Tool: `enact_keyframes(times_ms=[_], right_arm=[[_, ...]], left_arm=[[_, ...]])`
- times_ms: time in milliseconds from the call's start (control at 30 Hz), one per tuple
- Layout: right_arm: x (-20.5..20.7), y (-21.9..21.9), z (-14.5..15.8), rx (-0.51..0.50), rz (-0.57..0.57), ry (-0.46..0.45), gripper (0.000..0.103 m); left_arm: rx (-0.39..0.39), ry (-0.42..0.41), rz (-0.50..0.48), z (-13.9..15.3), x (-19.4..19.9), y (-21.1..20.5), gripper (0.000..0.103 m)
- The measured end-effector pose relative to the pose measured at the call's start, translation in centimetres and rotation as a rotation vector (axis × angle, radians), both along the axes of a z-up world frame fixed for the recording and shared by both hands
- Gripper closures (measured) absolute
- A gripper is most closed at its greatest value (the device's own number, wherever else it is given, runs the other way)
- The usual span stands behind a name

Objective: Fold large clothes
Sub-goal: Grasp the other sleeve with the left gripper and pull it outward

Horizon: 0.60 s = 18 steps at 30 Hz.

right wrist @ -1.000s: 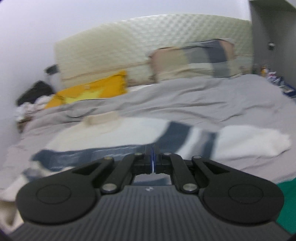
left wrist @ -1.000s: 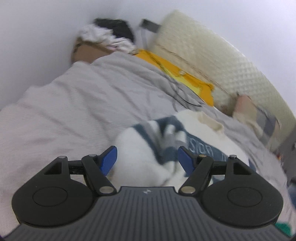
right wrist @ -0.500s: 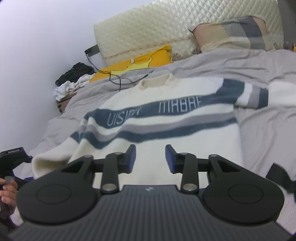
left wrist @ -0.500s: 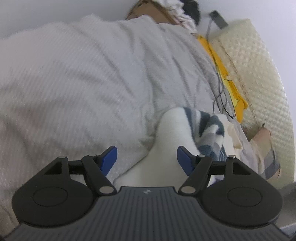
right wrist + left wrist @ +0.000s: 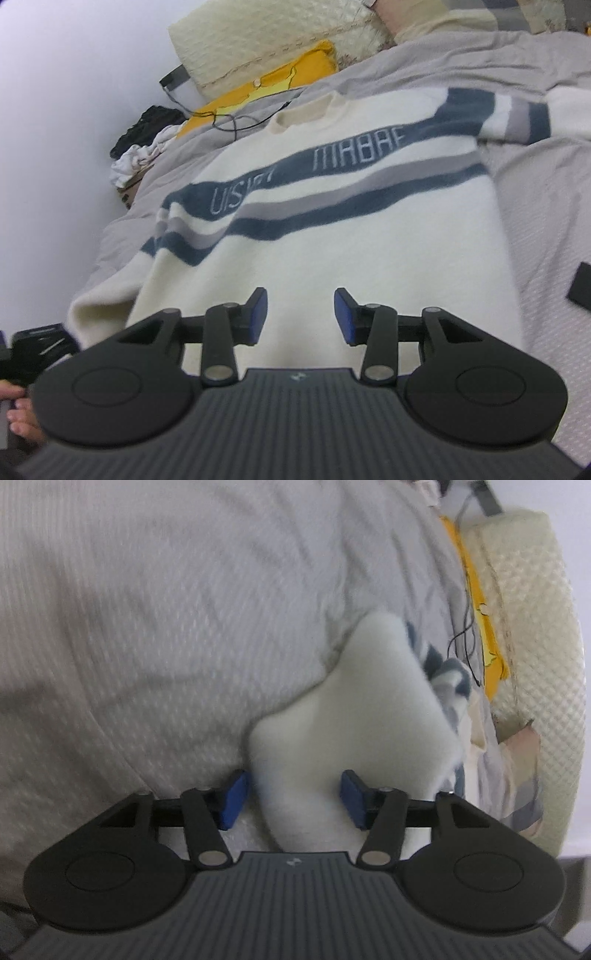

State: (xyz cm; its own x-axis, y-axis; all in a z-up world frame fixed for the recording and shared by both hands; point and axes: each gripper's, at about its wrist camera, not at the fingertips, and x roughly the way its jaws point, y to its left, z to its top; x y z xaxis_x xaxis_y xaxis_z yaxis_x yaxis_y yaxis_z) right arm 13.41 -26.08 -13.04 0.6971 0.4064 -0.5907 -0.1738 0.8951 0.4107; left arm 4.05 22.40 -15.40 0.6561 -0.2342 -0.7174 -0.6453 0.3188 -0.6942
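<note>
Handling: the sweater (image 5: 332, 236) is judged soft, thick, light and limp; it will sag and drag on the bedcover (image 5: 166, 609), so lift it rather than slide it.
Grip point: the sleeve end (image 5: 347, 716) or the hem corners look like the best holds; a pinch through the full knit thickness is judged less likely to slip.
Left gripper (image 5: 293, 799): jaws parted around the sleeve end, lower centre of the left wrist view; the right pad appears to touch the knit, but nothing is clamped.
Sweater location: spread front-up on the grey bedcover, filling the centre of the right wrist view; collar toward the top, one sleeve at lower left, the other at upper right.
Appearance: cream knit, dark blue and grey chest stripes, pale lettering in the upper blue stripe, ribbed cream collar.
Right gripper (image 5: 300, 317): jaws parted and empty, above the lower body of the sweater, lower centre of the frame.
</note>
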Motion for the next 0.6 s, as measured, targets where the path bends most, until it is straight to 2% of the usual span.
enact_keyframes(times_ms=[100, 267, 467, 567, 600], right_arm=[[0.3, 0.5, -0.3, 0.010, 0.020, 0.015, 0.053], [1.1, 1.0, -1.1, -0.006, 0.020, 0.043, 0.052], [1.5, 0.7, -2.0, -0.022, -0.013, 0.067, 0.052], [1.7, 0.7, -2.2, -0.063, -0.036, 0.055, 0.052], [1.9, 0.6, -2.3, -0.076, -0.040, 0.054, 0.052]], left_arm=[[-0.075, -0.004, -0.005, -1.6, 0.5, -0.5, 0.040], [-0.097, -0.067, -0.055, -1.5, 1.2, -1.6, 0.042], [-0.087, -0.065, -0.076, -2.0, 2.2, -2.5, 0.050], [-0.067, -0.075, -0.079, -2.0, 2.9, -2.9, 0.061], [-0.054, -0.078, -0.078, -1.8, 3.1, -3.0, 0.068]])
